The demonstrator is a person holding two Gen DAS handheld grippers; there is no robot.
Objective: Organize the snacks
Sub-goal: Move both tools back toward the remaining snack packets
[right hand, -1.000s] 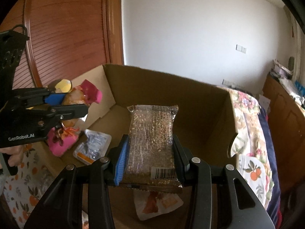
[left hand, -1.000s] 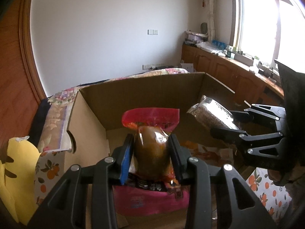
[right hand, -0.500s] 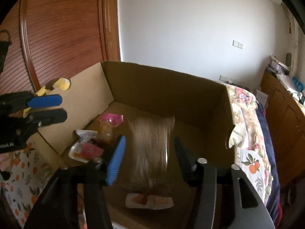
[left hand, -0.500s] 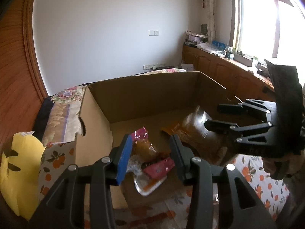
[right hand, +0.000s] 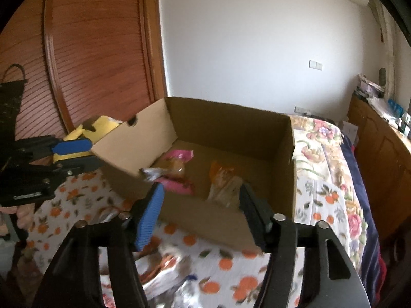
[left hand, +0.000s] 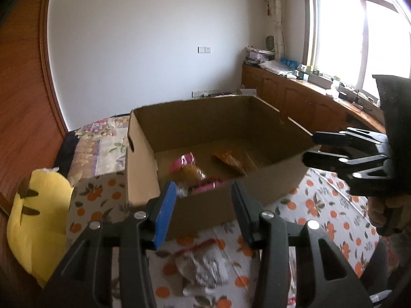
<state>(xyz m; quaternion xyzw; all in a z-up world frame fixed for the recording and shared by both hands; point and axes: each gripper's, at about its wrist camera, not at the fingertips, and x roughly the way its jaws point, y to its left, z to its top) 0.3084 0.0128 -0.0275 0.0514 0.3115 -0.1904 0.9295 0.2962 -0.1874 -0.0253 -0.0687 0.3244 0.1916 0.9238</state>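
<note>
Both hand-held grippers — left gripper and right gripper — have just been opening and now hang released with nothing between the jaws. Nearest, crinkly plastic snack packets lie loose on the orange-print cloth; I'd grip one across its middle, clear of the near wall of the brown cardboard box — where a pink-wrapped snack and an orange packet already lie.

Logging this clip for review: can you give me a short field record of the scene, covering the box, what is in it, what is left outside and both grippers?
container: open cardboard box on an orange-print cloth
in box: pink-wrapped snack; orange-and-clear packet
outside box: loose wrappers on the cloth, blurred
left gripper: fingers have just been opening, nothing between them, near the box's front edge
right gripper: fingers have just been opening, nothing between them
beside box: yellow plush toy
</note>
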